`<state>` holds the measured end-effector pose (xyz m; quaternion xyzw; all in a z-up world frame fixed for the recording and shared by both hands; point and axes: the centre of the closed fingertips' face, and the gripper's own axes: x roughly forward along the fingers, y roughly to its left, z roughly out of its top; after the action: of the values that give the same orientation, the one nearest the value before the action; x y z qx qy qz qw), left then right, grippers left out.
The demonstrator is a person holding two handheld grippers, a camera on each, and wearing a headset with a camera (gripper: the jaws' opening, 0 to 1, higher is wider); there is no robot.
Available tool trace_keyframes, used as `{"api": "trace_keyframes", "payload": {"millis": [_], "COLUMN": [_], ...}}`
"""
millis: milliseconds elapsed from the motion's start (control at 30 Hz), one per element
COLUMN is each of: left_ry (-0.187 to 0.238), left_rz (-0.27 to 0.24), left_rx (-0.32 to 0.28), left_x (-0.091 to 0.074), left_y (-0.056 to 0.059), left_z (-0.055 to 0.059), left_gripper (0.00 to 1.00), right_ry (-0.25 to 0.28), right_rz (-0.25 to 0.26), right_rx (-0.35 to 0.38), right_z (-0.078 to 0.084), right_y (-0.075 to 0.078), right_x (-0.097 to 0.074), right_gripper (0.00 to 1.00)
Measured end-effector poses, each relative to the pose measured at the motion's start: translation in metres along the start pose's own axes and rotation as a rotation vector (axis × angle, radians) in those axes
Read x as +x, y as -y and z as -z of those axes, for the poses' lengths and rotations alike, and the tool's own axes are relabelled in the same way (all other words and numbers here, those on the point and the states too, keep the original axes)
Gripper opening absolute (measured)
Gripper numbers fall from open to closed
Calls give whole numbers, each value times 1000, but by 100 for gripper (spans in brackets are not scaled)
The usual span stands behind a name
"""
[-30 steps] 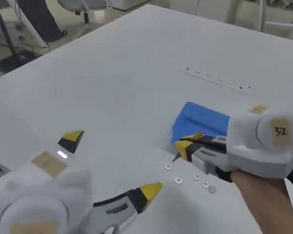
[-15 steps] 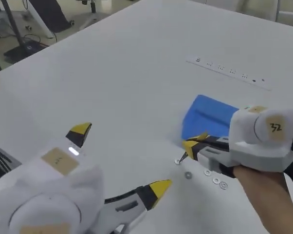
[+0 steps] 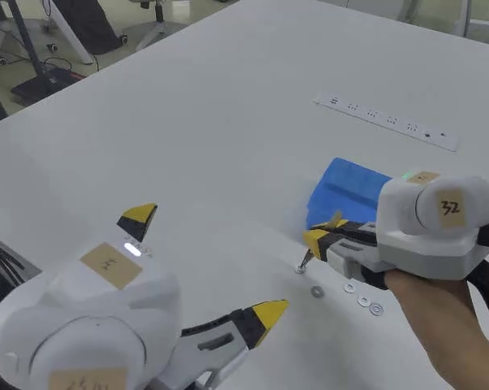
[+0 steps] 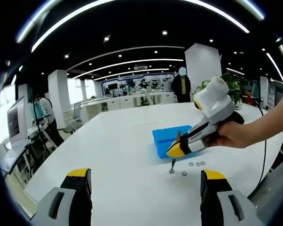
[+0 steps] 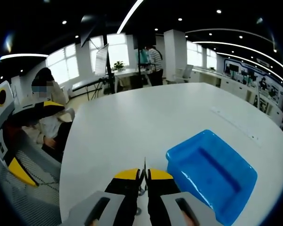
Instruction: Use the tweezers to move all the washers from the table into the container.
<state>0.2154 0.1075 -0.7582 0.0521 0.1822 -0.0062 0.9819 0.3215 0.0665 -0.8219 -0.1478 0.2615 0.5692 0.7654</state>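
Observation:
Several small metal washers [image 3: 318, 292] lie in a loose row on the white table [image 3: 228, 130], just in front of the blue container [image 3: 346, 191]. My right gripper [image 3: 322, 231] is shut on thin tweezers [image 3: 305, 260], whose tip points down at the leftmost washer [image 3: 300, 270]. The right gripper view has the tweezers [image 5: 144, 165] sticking out between the shut jaws of the right gripper [image 5: 144, 173], with the blue container [image 5: 212, 172] to their right. My left gripper [image 3: 204, 264] hangs open at the near left, holding nothing. The left gripper [image 4: 145, 174] looks out at the washers [image 4: 184, 173] and the container [image 4: 172, 139].
A flush socket strip [image 3: 387, 122] lies in the tabletop beyond the container. The table's left edge [image 3: 33, 114] drops to a floor with chair bases and stands. People stand at desks [image 5: 148, 59] far behind.
The head camera has shifted. The right gripper has brought the tweezers' tip from beside the leftmost washer down onto it. The left gripper has stayed open.

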Motion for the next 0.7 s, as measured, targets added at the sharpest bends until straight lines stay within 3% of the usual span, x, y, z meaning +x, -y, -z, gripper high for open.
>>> {"api": "trace_keyframes", "payload": {"millis": [267, 467, 533, 700], "left_ry": [-13, -31, -31, -35], "left_rz": [-7, 16, 13, 8], "left_rx": [9, 24, 27, 34], "left_x": [-2, -2, -2, -3], "left_y": [-1, 4, 3, 2], "left_z": [2, 6, 6, 8], "left_gripper": [99, 99, 99, 99], "right_ry": [-35, -43, -37, -21], "right_rz": [-11, -17, -34, -33], "right_rx": [-94, -58, -6, -4], "right_z": [2, -1, -4, -13], "right_y": [-11, -11, -12, -9], "right_x": [-2, -1, -2, -8], "right_gripper": [1, 1, 1, 0]}}
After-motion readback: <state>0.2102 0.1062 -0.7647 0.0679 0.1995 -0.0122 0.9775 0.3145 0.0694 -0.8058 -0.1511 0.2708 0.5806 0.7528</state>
